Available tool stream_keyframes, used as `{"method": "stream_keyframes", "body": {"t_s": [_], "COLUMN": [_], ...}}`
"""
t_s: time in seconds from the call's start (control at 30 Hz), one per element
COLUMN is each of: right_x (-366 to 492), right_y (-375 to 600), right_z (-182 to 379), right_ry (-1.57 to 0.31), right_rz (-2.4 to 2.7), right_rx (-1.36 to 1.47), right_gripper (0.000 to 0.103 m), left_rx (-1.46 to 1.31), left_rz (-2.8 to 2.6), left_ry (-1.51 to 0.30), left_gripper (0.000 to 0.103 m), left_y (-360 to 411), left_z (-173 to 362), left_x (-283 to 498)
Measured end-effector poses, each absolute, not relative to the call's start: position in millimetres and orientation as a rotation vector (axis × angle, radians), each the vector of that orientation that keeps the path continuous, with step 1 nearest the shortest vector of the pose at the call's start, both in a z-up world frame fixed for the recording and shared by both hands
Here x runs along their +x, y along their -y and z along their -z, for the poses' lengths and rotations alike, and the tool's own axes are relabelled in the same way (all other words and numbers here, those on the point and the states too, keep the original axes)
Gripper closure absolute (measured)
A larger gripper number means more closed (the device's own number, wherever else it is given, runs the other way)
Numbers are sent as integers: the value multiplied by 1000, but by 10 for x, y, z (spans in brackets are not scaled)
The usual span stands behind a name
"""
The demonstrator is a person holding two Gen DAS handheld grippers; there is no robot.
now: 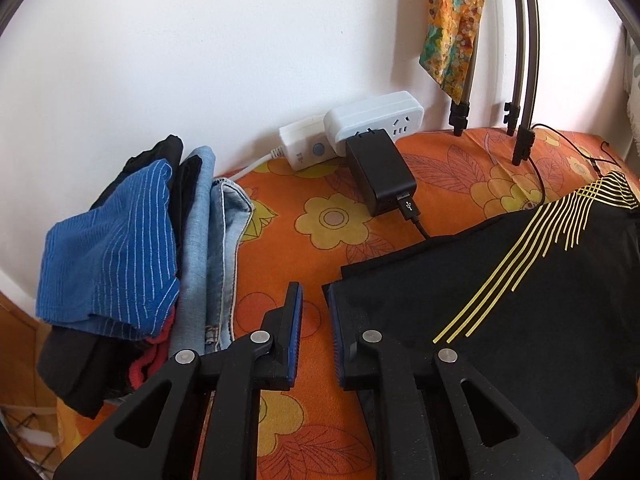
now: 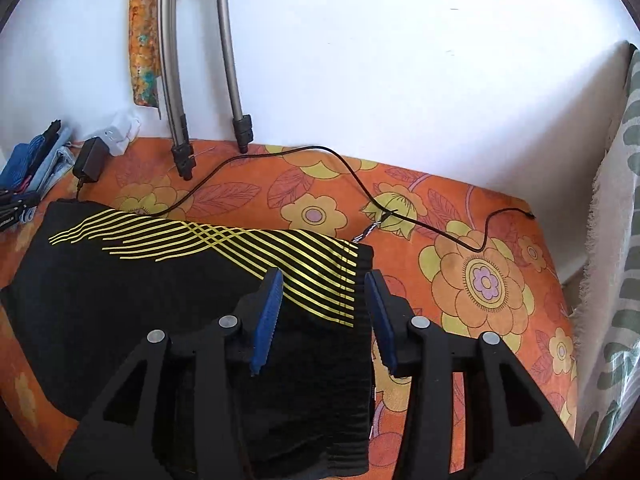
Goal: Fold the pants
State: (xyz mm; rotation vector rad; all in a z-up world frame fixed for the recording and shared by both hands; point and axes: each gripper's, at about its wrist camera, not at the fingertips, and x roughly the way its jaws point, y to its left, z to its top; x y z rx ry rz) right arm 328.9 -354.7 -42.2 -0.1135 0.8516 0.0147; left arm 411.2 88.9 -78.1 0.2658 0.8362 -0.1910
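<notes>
Left wrist view: the left tool (image 1: 316, 320) is hanging with its jaws slightly spread, pinching nothing, just beside the edge of the black pants (image 1: 500, 280) lying folded on the orange floral cover (image 1: 280, 412) — a stack of clothes (image 1: 132, 260) is sitting further left.

Right wrist view: the right tool (image 2: 324, 308) is standing spread over the pants' (image 2: 140, 280) ribbed waistband end — its pads are not pressing the cloth.
</notes>
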Motion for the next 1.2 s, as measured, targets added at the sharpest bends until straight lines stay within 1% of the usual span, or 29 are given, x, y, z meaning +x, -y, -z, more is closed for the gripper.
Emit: {"method": "stream_keyframes", "body": {"t_s": [0.17, 0.23, 0.43, 0.63, 0.93, 1.03, 1.1, 1.17, 1.2], "right_x": [3089, 2972, 2617, 2363, 2148, 2093, 2060, 2035, 2049], "right_y": [3302, 3180, 2835, 2665, 2841, 2854, 2775, 2655, 2629], "right_z": [472, 448, 417, 570, 639, 720, 772, 825, 871], "right_ry": [-897, -898, -925, -989, -1037, -1069, -1071, -1067, -1085], "right_rz": [-156, -197, -336, -396, -427, -452, -461, -479, -490], "right_rx": [-34, -30, 7, 47, 162, 209, 157, 62, 64], "right_gripper": [59, 59, 59, 59, 59, 59, 59, 59, 59], "left_rx": [254, 229, 202, 195, 166, 204, 229, 203, 177], "left_rz": [237, 259, 365, 483, 647, 665, 677, 684, 689], "left_ry": [-801, -788, -793, -810, -905, -912, -917, -943, -954], "left_gripper": [74, 66, 65, 64, 64, 64, 64, 64, 64], "left_y": [-876, -861, -649, -250, 232, 392, 480, 522, 530], "left_z": [529, 438, 350, 338, 586, 685, 740, 777, 779], "left_x": [3790, 3616, 3029, 2539, 2024, 1921, 1876, 1878, 1882]}}
